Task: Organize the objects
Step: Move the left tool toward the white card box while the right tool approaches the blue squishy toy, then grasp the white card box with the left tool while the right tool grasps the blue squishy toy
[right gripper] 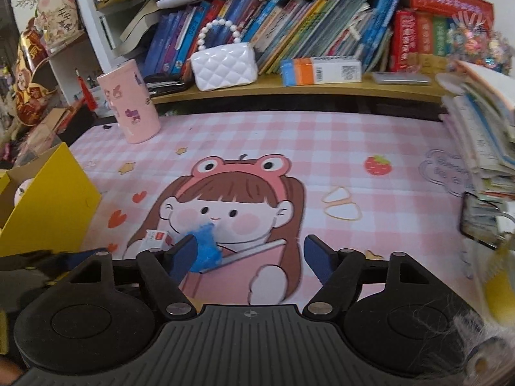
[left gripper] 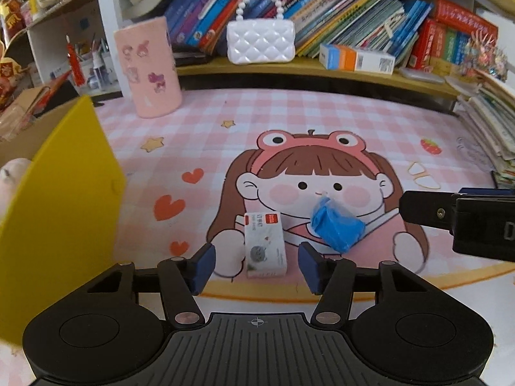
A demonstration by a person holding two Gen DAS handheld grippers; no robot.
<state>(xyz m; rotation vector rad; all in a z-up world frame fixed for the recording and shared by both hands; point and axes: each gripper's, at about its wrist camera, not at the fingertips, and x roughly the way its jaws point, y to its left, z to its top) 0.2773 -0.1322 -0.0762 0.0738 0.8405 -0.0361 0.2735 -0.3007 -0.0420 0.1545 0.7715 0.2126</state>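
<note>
A small white box [left gripper: 265,247] with a red label lies on the pink cartoon desk mat [left gripper: 289,112]. It sits between the blue pads of my left gripper [left gripper: 257,265], which is open, with a gap on each side of the box. A crumpled blue plastic bag [left gripper: 336,228] lies just to its right. One black finger [left gripper: 425,209] of my right gripper reaches in from the right and stops short of the bag. In the right wrist view my right gripper [right gripper: 251,257] is open and holds nothing. The blue bag [right gripper: 206,247] shows beyond its left finger, beside the white box [right gripper: 157,238].
An open yellow box [left gripper: 58,209] stands at the mat's left edge. A pink cylinder [left gripper: 148,67] is at the back left, with a white quilted purse [left gripper: 260,41] and a carton [left gripper: 357,58] on the book shelf behind. Rubber bands [right gripper: 341,204] lie on the mat, with stacked papers [right gripper: 482,135] to the right.
</note>
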